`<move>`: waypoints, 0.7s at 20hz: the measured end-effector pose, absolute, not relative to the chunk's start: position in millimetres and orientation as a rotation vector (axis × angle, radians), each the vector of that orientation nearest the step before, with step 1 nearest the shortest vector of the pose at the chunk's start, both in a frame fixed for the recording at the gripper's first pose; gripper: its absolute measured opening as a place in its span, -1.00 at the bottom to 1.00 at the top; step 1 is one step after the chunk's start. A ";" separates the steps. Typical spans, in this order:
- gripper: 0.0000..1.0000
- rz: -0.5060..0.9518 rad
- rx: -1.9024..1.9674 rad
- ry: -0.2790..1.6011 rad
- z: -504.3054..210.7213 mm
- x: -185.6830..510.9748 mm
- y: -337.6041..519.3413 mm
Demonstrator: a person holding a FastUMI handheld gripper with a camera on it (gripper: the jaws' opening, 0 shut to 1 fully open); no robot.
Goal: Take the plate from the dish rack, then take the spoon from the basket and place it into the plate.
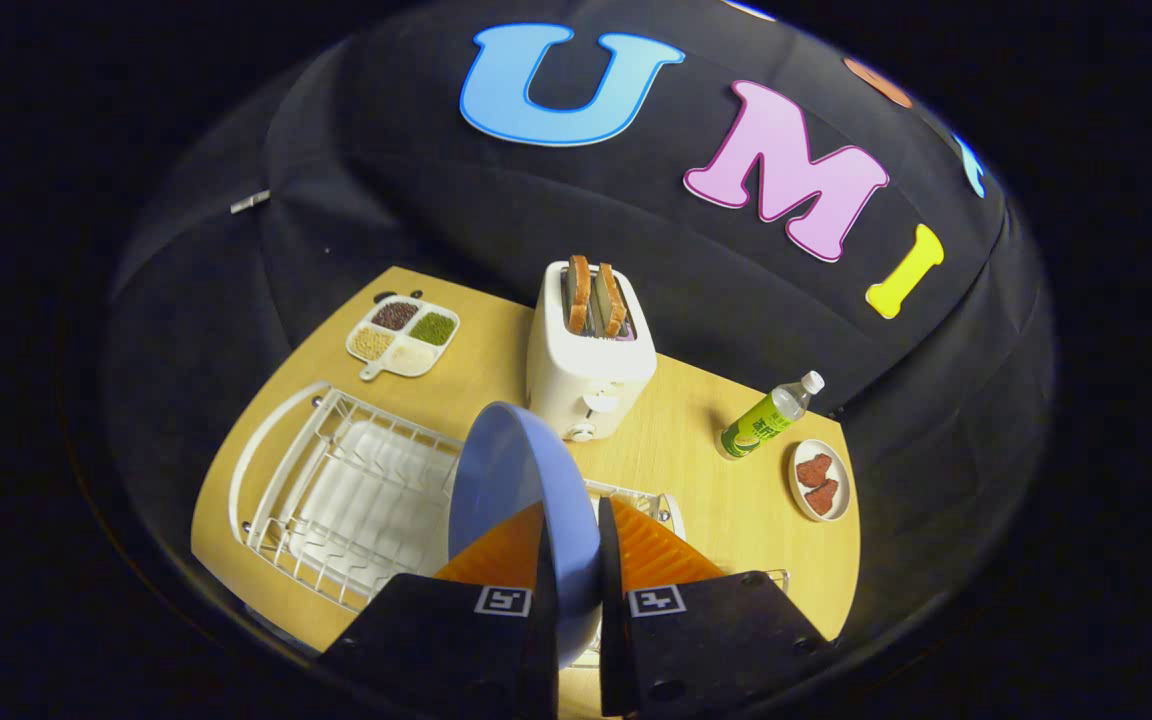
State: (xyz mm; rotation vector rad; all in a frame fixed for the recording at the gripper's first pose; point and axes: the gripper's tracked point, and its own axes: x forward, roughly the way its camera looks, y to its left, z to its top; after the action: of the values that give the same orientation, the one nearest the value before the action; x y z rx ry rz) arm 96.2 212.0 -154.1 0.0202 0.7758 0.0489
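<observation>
A blue plate (511,480) stands on edge between my two fingers, lifted above the white wire dish rack (336,490). My gripper (574,530) is shut on the plate's lower rim, one finger on each face. The rack lies below and beside the plate on the wooden table (696,480), with a white tray under its wires. A small wire basket (651,498) shows just past the fingers, mostly hidden by them; I cannot see a spoon in it.
A white toaster (588,375) with two bread slices stands just beyond the plate. A divided dish of grains (403,335) sits at the table's far corner. A green bottle (768,418) lies beside a small plate of red pieces (820,480).
</observation>
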 end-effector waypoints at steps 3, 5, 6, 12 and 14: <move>-0.59 0.103 0.115 0.727 -139.4 76.0 197.1; -0.59 0.143 0.167 0.691 -129.1 60.7 182.6; -0.59 0.161 0.183 0.675 -125.4 53.1 173.8; -0.60 0.199 0.268 0.631 -127.1 -7.5 100.2; -0.59 0.198 0.304 0.652 -141.1 -34.6 71.8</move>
State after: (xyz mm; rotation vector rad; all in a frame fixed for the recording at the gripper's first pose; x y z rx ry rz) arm -34.6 71.8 -141.1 0.3043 0.6516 0.1984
